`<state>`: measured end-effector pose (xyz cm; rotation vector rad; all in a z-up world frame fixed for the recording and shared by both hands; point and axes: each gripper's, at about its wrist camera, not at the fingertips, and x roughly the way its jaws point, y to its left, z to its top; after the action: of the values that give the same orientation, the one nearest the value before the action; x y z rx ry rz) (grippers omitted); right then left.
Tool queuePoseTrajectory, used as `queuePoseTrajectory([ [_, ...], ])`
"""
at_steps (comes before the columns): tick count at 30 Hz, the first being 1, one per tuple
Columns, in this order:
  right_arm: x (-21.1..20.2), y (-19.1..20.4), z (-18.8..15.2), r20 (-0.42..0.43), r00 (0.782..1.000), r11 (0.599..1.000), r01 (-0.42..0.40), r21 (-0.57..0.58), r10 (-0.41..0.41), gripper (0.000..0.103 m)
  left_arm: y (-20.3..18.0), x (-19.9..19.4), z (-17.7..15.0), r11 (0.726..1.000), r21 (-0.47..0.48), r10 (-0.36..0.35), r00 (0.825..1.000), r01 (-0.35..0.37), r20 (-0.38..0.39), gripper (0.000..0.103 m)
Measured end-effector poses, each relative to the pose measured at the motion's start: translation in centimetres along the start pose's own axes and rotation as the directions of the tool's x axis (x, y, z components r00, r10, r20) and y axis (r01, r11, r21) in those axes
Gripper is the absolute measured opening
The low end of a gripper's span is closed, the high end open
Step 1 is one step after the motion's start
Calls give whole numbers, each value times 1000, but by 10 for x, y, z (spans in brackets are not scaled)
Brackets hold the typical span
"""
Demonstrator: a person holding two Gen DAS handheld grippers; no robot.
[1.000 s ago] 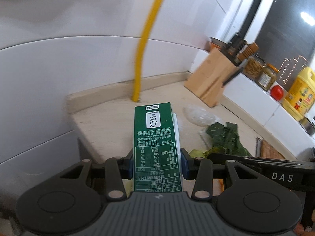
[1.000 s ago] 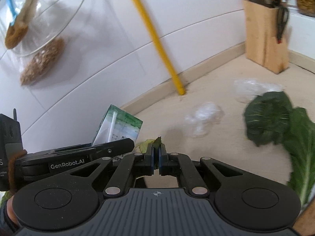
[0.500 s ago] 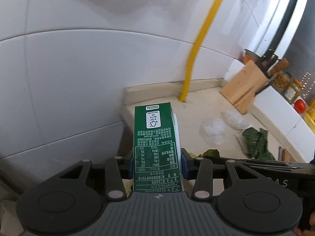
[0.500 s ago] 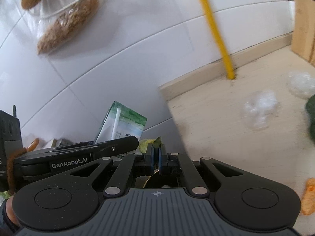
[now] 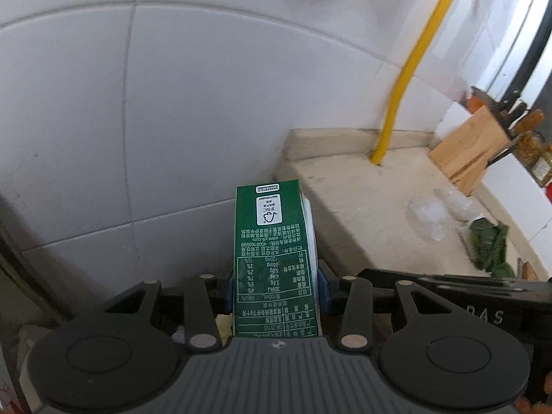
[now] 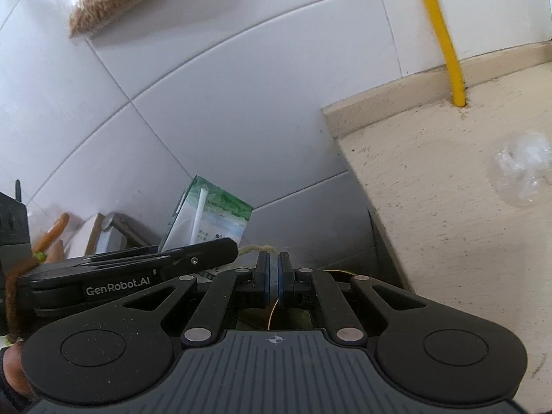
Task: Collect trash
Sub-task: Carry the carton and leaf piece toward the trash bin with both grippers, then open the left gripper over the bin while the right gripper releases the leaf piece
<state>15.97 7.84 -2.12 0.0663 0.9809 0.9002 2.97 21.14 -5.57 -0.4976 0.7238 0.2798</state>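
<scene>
My left gripper (image 5: 276, 284) is shut on a green milk carton (image 5: 272, 252) and holds it upright, off the left end of the counter (image 5: 372, 200) in front of the tiled wall. The carton also shows in the right wrist view (image 6: 207, 214), with a white straw on its side. My right gripper (image 6: 272, 270) has its jaws almost together, with a small gap; a pale green leaf scrap (image 6: 253, 249) shows just beyond the tips, and I cannot tell whether they grip it. Crumpled clear plastic (image 5: 427, 215) and green leaves (image 5: 490, 245) lie on the counter.
A yellow pipe (image 5: 407, 79) rises from the counter's back corner. A wooden knife block (image 5: 472, 148) stands further right along the wall. Below the counter's left end sit a box and orange things (image 6: 51, 231). A bag of brown grains (image 6: 114, 0) hangs on the wall.
Both grippers have moved left, off the counter's end, carrying the carton along. The right gripper's jaws have parted slightly, and the leaf scrap now shows beyond the tips.
</scene>
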Motion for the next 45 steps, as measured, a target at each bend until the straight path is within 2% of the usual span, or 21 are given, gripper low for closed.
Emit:
queuePoseTrajectory([
  [6,38,2,3,-34,999,1000,23,3,-23,7,22,33,-11,998,-14,62,993,-64,-100,38],
  [11,51,-6,-9,-85,995,998,57,29,-54,7,34,52,-14,996,-36,74,986,-80,-150,40],
  [21,57,-10,-18,-119,990,995,82,55,-75,20,24,58,-17,995,31,101,982,-98,-161,42],
  [24,56,-10,-19,-123,989,995,88,51,-81,20,20,58,-17,991,66,128,981,-119,-145,44],
  [33,59,-5,-28,-145,986,995,89,40,-83,22,19,58,-17,987,93,145,980,-133,-136,45],
  [43,50,-3,-31,-128,986,993,109,39,-103,23,14,57,-18,985,116,140,981,-125,-132,45],
  [45,48,-3,-31,-124,987,993,112,39,-107,26,13,56,-19,985,124,139,982,-124,-128,45],
])
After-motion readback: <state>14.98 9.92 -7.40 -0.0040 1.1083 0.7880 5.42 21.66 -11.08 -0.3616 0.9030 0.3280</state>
